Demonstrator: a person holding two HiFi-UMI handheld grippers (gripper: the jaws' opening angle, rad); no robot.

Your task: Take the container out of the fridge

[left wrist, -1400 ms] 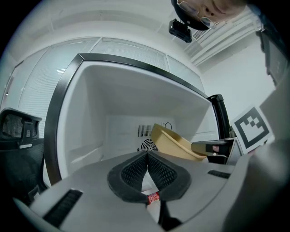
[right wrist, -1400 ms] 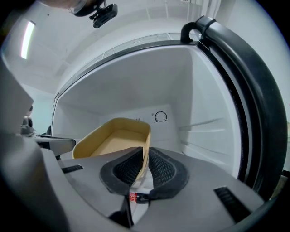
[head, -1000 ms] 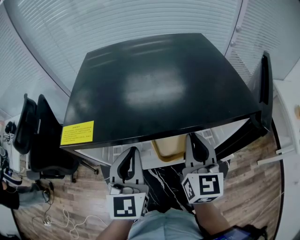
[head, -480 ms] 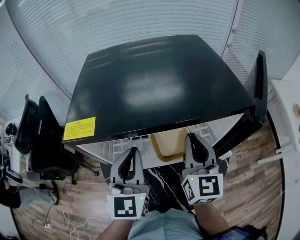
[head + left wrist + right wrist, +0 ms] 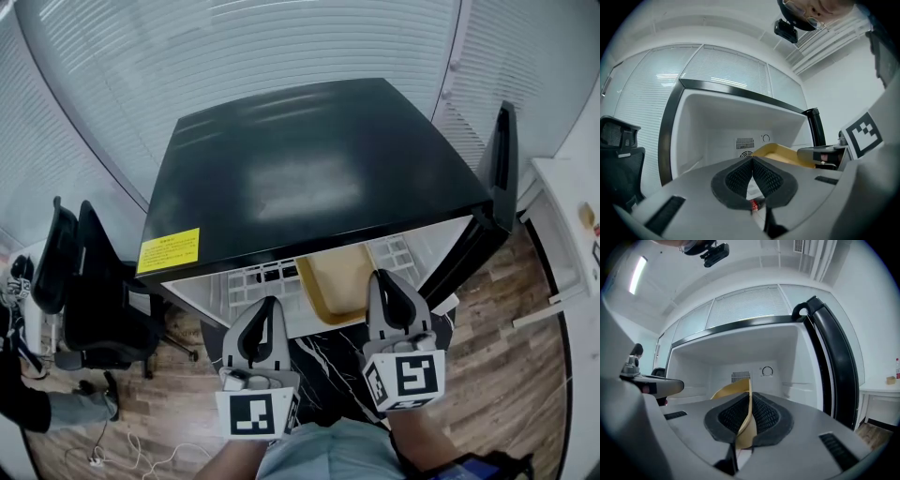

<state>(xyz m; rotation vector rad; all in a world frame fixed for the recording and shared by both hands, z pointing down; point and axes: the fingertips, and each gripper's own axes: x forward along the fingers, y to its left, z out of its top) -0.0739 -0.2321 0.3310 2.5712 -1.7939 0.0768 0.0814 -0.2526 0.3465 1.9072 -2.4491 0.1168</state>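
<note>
The right gripper (image 5: 749,401), clamped on the rim of the shallow yellow plastic container (image 5: 337,279) at mid-frame in the open black fridge's (image 5: 309,178) mouth, should pull level and straight; the left gripper (image 5: 752,161) is closed, empty.

Open fridge (image 5: 309,178) with container (image 5: 337,279) at its front (door (image 5: 504,155) out to the right), chair (image 5: 80,281) to its left
</note>
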